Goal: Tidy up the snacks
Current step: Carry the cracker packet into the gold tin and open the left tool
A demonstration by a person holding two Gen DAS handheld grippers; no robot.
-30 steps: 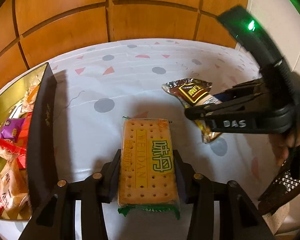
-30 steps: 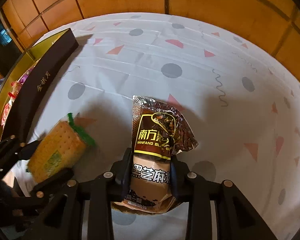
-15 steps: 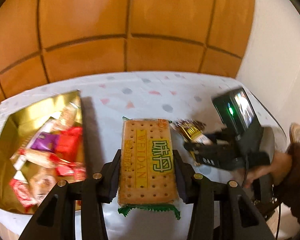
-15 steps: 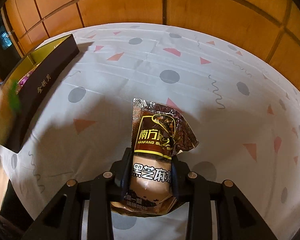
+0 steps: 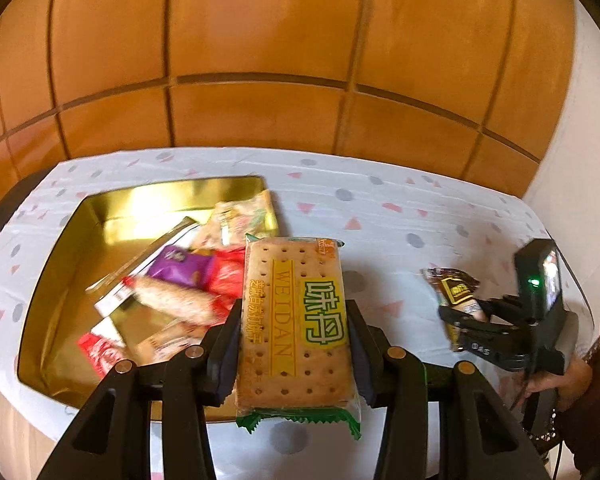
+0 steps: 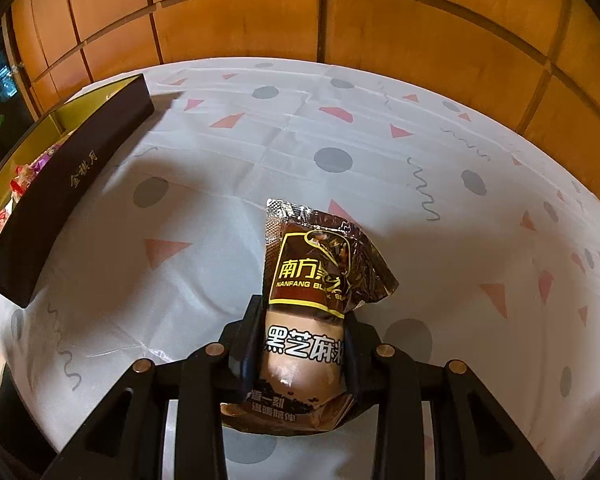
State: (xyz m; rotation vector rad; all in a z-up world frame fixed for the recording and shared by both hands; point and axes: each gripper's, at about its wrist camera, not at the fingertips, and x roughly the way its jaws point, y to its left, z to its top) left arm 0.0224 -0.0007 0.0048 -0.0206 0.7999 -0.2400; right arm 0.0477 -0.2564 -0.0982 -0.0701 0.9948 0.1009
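Observation:
My left gripper [image 5: 294, 340] is shut on a cracker pack [image 5: 296, 320] with a yellow-green label and holds it high above the table, by the right rim of the gold-lined box [image 5: 100, 216]. The box holds several wrapped snacks [image 5: 180, 292]. My right gripper [image 6: 300, 340] is shut on a brown black-sesame packet [image 6: 312, 280] and holds it just above the tablecloth. In the left wrist view the right gripper [image 5: 460, 320] with its packet [image 5: 454, 288] shows at the right. In the right wrist view the box's dark wall [image 6: 68, 184] stands at the left.
A white tablecloth [image 6: 260, 152] with grey dots and pink triangles covers the table. An orange panelled wall [image 5: 260, 60] stands behind it. A hand [image 5: 556, 380] holds the right gripper at the table's right edge.
My left gripper has risen and swung left with the cracker pack, from low over the cloth to high beside the box. My right gripper has lifted slightly with the packet.

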